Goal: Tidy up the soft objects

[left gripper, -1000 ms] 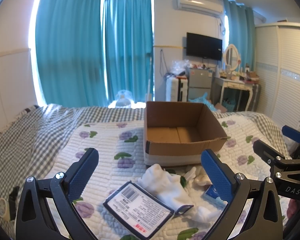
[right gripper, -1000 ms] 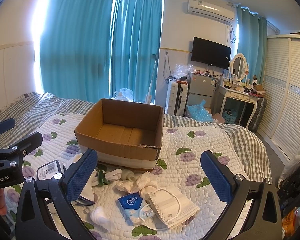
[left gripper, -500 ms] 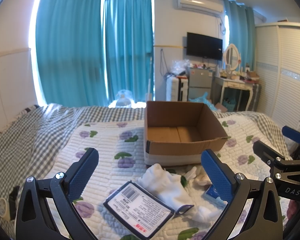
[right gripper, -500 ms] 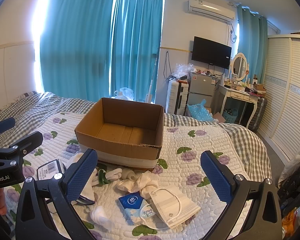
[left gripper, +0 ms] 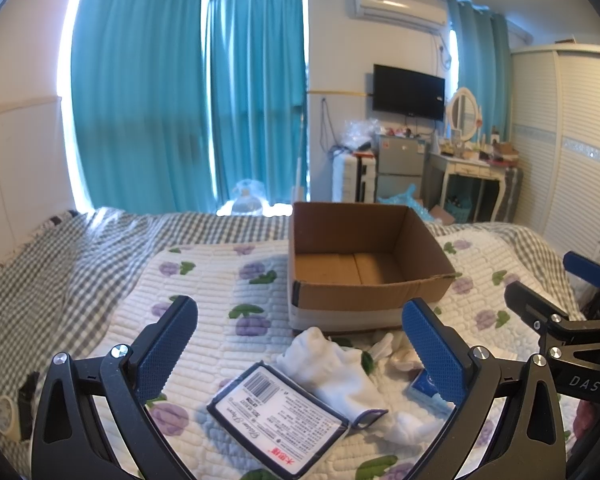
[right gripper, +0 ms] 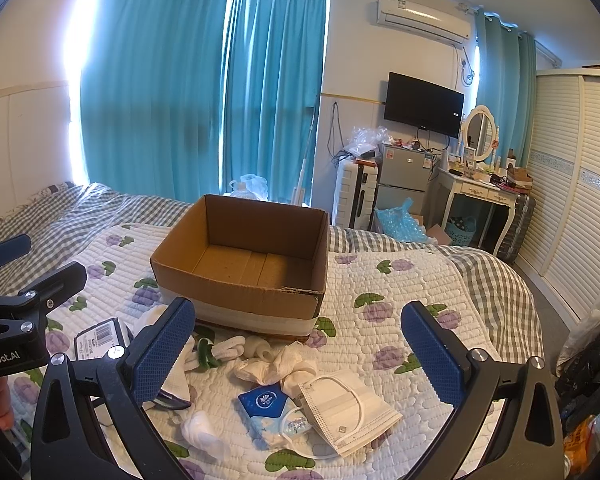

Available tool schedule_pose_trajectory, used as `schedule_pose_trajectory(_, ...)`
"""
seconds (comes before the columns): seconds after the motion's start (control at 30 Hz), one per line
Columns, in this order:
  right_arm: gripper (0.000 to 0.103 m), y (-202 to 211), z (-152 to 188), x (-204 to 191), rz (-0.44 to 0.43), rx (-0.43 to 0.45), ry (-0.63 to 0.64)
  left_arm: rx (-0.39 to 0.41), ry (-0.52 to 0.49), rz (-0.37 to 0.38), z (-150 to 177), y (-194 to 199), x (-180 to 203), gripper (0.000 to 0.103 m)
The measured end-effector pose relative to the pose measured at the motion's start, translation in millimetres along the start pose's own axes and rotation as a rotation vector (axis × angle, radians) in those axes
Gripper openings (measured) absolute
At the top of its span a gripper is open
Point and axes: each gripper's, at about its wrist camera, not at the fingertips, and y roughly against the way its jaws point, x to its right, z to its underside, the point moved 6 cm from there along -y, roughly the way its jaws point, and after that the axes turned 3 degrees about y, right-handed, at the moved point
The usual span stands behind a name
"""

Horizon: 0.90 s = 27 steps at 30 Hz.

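While both grippers hover with jaws spread and empty, the soft things lie on the bed against the near wall of the cardboard box [right gripper: 240, 276]. The face mask [right gripper: 346, 410] sits directly below the right gripper [right gripper: 298, 354], nearer than the left gripper [left gripper: 300, 354].
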Motion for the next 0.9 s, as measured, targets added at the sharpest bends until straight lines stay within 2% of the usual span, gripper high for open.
schedule_pose_trajectory(0.37, 0.103, 1.0, -0.3, -4.8, -0.018, 0.004, 0.003, 0.002, -0.012, -0.021, 0.7, 4.8, -2.4, 0.103)
schedule_pose_trajectory(0.63, 0.103, 34.8, -18.5, -8.2, -0.052, 0.050, 0.030, 0.022, 0.001, -0.070, -7.9, 40.9, -14.3, 0.103)
schedule_pose_trajectory(0.77, 0.103, 38.0, -11.4, -15.2, -0.082, -0.008, 0.056, -0.002, -0.004, -0.089, -1.8, 48.5, -19.7, 0.103)
schedule_pose_trajectory(0.9, 0.103, 20.2, 18.1, -33.9, -0.144, -0.105, 0.094, -0.062, -0.014, -0.107, 20.9, 44.0, -26.3, 0.103)
